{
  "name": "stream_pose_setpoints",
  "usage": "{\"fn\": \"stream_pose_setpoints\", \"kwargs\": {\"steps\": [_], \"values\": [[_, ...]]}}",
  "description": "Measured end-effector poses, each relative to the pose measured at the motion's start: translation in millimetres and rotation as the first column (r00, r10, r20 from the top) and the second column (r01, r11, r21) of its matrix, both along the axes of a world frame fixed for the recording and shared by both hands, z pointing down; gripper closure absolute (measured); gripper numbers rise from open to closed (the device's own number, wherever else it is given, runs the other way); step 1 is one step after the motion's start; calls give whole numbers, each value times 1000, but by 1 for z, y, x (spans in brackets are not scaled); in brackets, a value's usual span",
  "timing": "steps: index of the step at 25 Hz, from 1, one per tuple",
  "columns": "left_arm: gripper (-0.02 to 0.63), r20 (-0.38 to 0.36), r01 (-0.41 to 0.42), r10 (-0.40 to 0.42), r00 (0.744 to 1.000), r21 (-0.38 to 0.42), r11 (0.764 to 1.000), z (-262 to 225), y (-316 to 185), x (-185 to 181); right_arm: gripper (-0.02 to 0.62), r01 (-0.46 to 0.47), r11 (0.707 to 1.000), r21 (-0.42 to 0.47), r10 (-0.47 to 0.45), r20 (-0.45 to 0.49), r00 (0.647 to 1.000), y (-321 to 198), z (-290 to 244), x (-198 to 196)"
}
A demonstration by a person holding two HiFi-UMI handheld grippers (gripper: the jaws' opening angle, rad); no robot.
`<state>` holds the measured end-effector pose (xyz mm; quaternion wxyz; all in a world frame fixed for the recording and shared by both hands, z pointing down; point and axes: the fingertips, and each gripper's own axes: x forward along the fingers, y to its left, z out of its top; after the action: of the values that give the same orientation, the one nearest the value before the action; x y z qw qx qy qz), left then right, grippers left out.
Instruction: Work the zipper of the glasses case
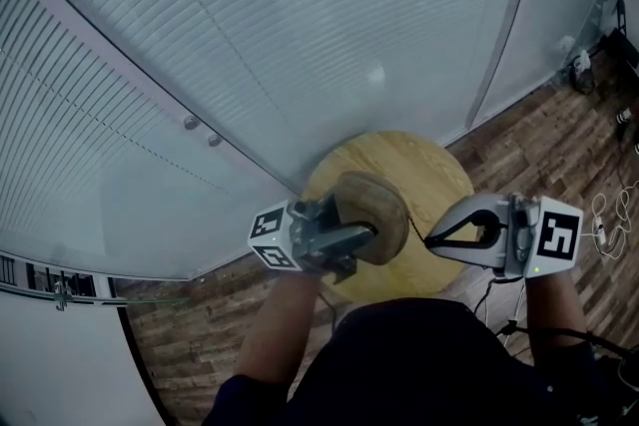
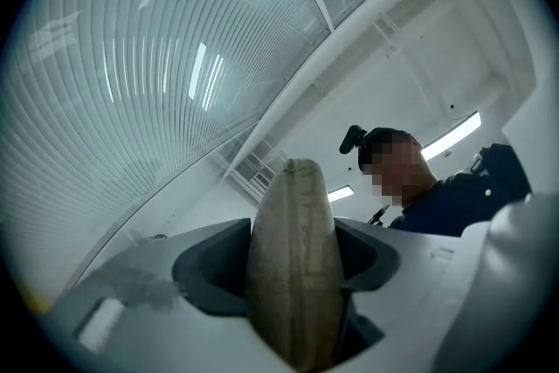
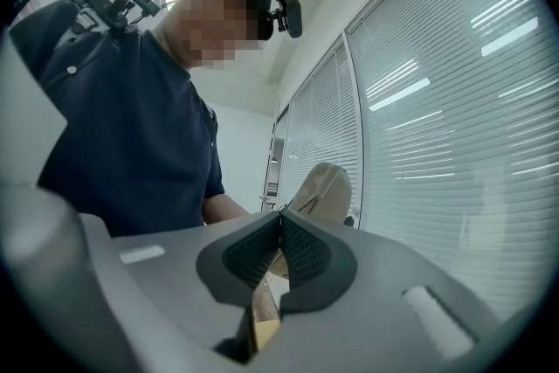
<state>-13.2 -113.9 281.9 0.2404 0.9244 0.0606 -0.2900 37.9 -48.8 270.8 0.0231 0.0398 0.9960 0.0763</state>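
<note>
A: Two asks: where's the glasses case, and what are the jaws doing?
B: Tan, oval, fabric. Clamped edge-on in left gripper, above round wooden table. Jaws of right gripper pressed together just beside it; thin dark strand runs from case to tips.

1. Glasses case: tan, matt, cloth-like, faintly grainy.
2. Right gripper: grey matt plastic shell; pads dark, ribbed.
3. Table: pale wood, visible grain.
4. Floor: dark wood planks.
</note>
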Motion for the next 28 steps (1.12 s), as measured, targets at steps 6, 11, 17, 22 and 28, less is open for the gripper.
{"fn": "stream_pose_setpoints", "kwargs": {"steps": [6,11,17,22,28], "values": [[321,-15,-2,2,1000,11,1000,-14,4,-3,584,-11,1000,20,11,-5,1000,9,-7,-5],[321,-55,9,-9,998,-8,1000,-21,-1,-10,586,-32,998,60,36,-55,998,12,0,-16],[321,-152,44,-53,987,-59,997,-40,-18,-29,585,-12,1000,4,13,-231,973,30,56,-37],[319,-136,91,-108,985,-127,988,-49,-30,-24,585,-41,999,-15,37,-226,974,21,56,-39],[318,-86,163,-188,978,-241,957,-41,-52,-17,584,-77,997,25,81,-328,941,12,69,-48]]}}
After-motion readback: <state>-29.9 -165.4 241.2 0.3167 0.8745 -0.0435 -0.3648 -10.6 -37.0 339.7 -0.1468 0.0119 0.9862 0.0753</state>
